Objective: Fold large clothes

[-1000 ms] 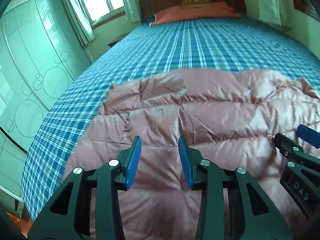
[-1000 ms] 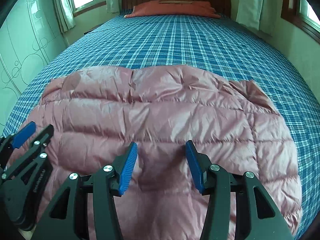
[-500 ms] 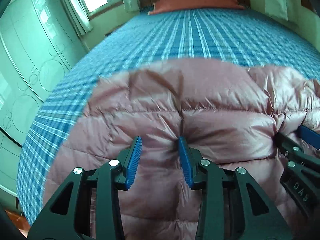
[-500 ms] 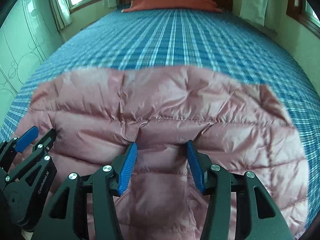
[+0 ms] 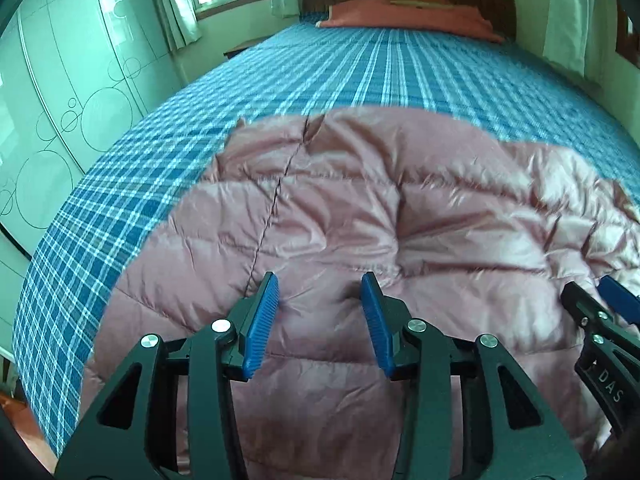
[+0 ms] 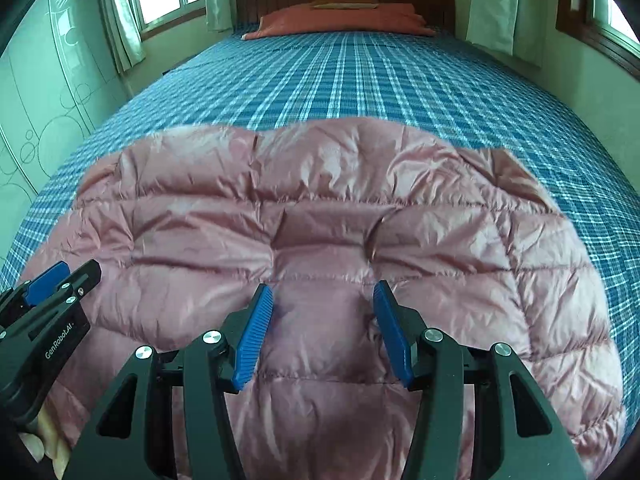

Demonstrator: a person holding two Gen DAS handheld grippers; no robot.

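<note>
Left wrist view: my left gripper (image 5: 320, 312) hangs over the near half of the pink down jacket (image 5: 360, 208), jaws spread wide with nothing between them. The jacket lies flat across the foot end of the blue plaid bed (image 5: 360, 68), its dark zipper line (image 5: 276, 204) running away from me just left of the pads. The right gripper's tip (image 5: 600, 312) shows at the jacket's right side.

Right wrist view: my right gripper (image 6: 320, 328) sits equally wide and empty above the jacket (image 6: 320, 208), over a quilted panel on the near side of the garment, well short of the orange pillow (image 6: 340, 20) at the headboard. The left gripper (image 6: 52, 288) shows at the jacket's left edge.

My judgement: the fold has not begun. To do it well, I should press both pairs of pads down into the puffy shell at matching spots, pinch enough slippery fabric to hold all layers, then lift both sides together so the fold line stays straight.
</note>
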